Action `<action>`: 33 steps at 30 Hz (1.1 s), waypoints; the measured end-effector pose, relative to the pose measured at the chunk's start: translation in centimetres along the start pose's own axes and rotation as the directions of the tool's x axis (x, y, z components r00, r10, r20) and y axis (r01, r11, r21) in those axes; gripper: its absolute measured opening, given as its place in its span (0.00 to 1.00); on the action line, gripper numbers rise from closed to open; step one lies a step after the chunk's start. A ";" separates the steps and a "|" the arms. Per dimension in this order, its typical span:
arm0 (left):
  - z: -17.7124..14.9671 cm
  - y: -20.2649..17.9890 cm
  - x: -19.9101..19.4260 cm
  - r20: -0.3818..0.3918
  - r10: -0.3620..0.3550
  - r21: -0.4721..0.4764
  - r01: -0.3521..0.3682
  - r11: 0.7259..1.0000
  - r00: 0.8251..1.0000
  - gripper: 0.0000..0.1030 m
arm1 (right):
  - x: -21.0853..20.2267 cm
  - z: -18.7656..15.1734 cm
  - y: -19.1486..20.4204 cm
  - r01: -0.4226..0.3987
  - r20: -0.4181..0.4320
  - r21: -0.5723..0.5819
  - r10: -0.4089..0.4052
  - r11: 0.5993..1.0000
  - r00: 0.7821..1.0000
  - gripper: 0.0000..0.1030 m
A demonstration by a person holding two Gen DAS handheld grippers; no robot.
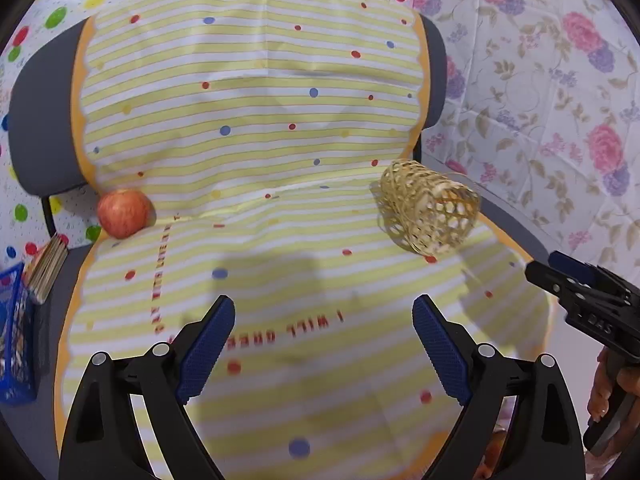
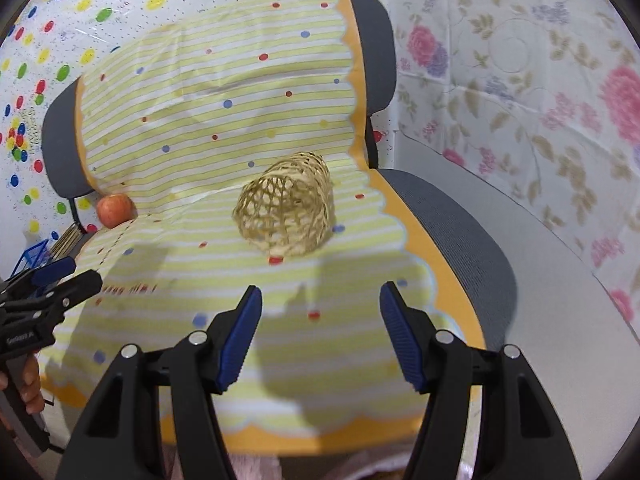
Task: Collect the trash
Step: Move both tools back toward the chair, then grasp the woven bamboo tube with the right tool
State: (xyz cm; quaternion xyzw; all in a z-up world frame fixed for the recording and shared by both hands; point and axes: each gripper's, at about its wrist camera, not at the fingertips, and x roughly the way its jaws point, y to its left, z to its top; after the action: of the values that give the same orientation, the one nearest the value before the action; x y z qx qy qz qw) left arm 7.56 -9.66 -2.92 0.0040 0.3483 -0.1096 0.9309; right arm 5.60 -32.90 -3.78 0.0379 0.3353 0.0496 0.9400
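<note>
Left wrist view: left gripper [image 1: 323, 344] hovers over the chair seat, jaws spread wide, nothing between them. Blue ribbed pads [image 1: 206, 354] face inward. Below lies a yellow-striped cloth [image 1: 256, 120] with red and blue dots, draped over a grey office chair [image 1: 40, 120], covering backrest and seat. Woven bamboo basket [image 1: 428, 208] lies tipped on its side on the seat, toward the chair's right edge, ahead and right of this gripper, not touching it. Pale scraps show through the weave; cannot tell what they are. Red apple [image 1: 124, 213] sits at the left seat-back crease, well apart from the basket. Blue crate [image 1: 14, 336] and a stack of wooden sticks [image 1: 50, 272] stand beside the chair on the left. Right gripper's tip enters at the right edge.

Right wrist view: right gripper [image 2: 321, 338] also gapes wide and empty, aimed at the basket [image 2: 286, 212], which lies just ahead of the fingertips, apart from them. Apple [image 2: 115, 210] far left. Left gripper [image 2: 48, 288] at the left edge. Floral sheet [image 2: 520, 80] hangs behind, on the right.
</note>
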 end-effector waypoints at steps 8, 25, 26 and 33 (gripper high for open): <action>2.0 -0.2 4.8 -0.034 0.014 -0.005 -0.015 1.000 0.999 0.87 | 5.9 3.2 0.0 0.000 -0.014 -0.020 0.000 1.000 1.000 0.40; 1.2 0.8 3.9 -0.047 0.001 -0.026 -0.002 1.000 0.999 0.87 | 6.0 4.7 1.8 0.007 -0.011 -0.032 -0.007 0.999 1.000 0.06; 1.0 0.8 3.4 -0.044 -0.005 -0.029 0.004 1.000 0.999 0.87 | 4.8 4.5 2.2 -0.007 -0.006 -0.036 0.007 0.999 1.000 0.06; -1.8 1.1 -1.2 -0.020 -0.026 -0.012 0.025 1.000 0.999 0.87 | -1.8 1.7 2.9 -0.036 -0.004 -0.010 0.036 0.999 0.999 0.06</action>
State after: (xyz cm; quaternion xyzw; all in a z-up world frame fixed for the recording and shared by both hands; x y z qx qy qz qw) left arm 5.76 -8.20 -3.63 -0.0050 0.3585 -0.1192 0.9259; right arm 5.12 -30.27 -1.01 0.0393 0.3362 0.0682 0.9385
